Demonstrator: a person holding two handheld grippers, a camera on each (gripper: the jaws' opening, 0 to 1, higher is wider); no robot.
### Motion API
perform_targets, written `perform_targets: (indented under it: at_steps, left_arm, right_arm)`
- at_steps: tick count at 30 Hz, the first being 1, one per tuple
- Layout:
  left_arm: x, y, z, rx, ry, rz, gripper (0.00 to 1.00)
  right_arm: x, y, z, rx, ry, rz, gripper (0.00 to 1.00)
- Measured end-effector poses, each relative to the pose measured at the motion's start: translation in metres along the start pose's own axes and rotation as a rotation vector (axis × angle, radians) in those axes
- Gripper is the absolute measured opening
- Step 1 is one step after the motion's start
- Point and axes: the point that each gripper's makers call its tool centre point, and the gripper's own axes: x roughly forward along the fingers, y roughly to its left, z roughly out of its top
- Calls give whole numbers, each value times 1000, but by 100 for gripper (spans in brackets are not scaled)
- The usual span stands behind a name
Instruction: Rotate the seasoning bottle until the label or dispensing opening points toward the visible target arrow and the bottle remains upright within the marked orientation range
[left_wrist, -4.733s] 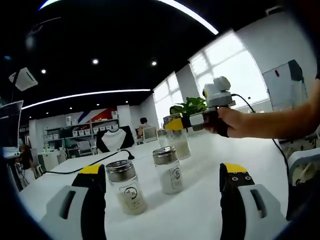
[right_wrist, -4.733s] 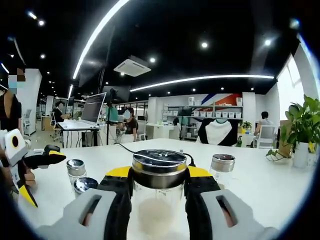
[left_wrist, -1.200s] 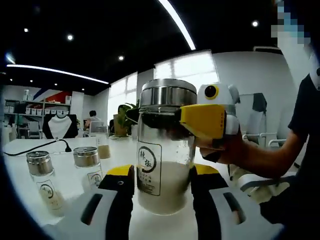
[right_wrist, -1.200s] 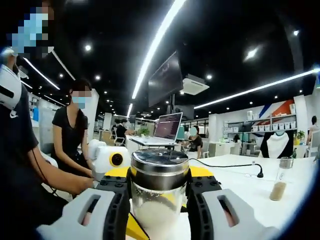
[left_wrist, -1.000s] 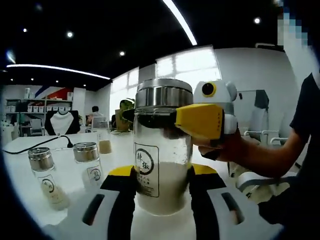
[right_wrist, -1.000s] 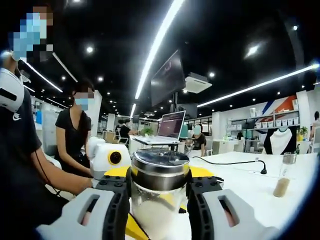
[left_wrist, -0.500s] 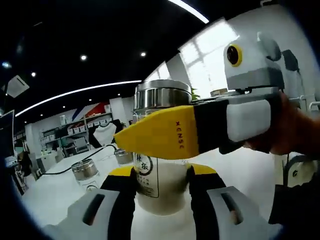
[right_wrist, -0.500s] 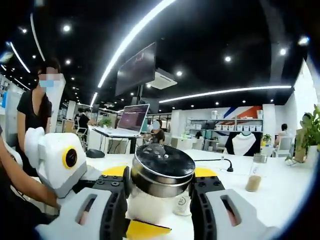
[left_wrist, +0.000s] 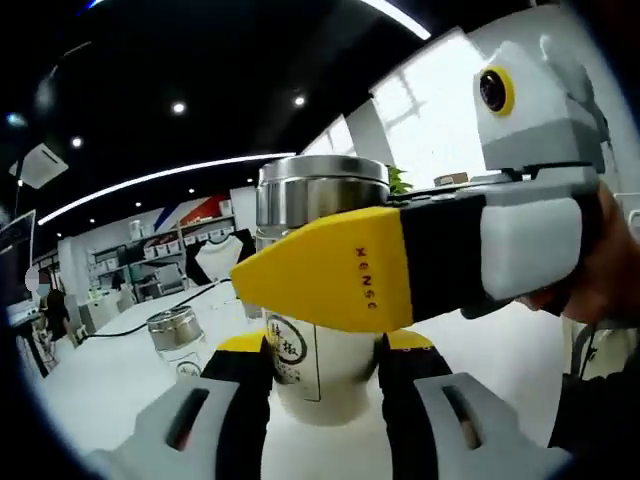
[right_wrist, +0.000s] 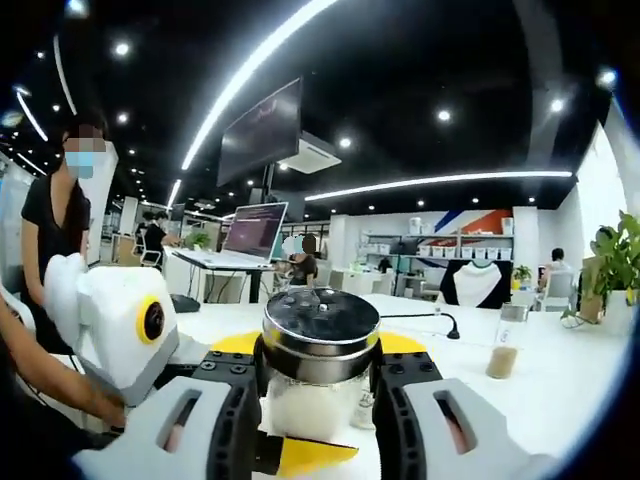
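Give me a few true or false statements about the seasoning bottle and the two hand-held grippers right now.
1. The seasoning bottle has a metal lid. True.
2. Both hand-held grippers, left and right, clamp the bottle. True.
3. The bottle lies on its side. False: it stands upright on the white table.
4. The bottle is empty. False: pale powder fills its lower part.
5. A smaller bottle stands on the table behind. True.
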Motion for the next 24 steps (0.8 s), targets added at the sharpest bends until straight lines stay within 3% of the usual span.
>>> perform_targets:
  at_steps: [4, 8, 11, 14, 17, 20, 24]
  left_arm:
    - [0, -5, 1, 41, -11, -42, 47]
    - [-4, -14, 11, -3, -77, -126, 47]
    - [-12, -28, 24, -107, -152, -266, 45]
    - [-17, -37, 30, -186, -185, -366, 46]
    - [-17, -43, 32, -172, -193, -387, 47]
    - [-16, -46, 27, -176, -160, -401, 46]
    - [-14, -42, 21, -181, -120, -356, 46]
  right_arm:
    - [-2, 1, -2, 25, 7, 58, 39]
    - [-8, 8, 6, -31, -21, 147, 39]
    - [-16, 14, 14, -38, -64, 246, 39]
    - [-32, 21, 28, 64, -137, 368, 39]
    - [-37, 22, 29, 66, -146, 389, 39]
    - [-35, 24, 24, 88, -126, 401, 39]
    - [-31, 18, 18, 143, -94, 364, 40]
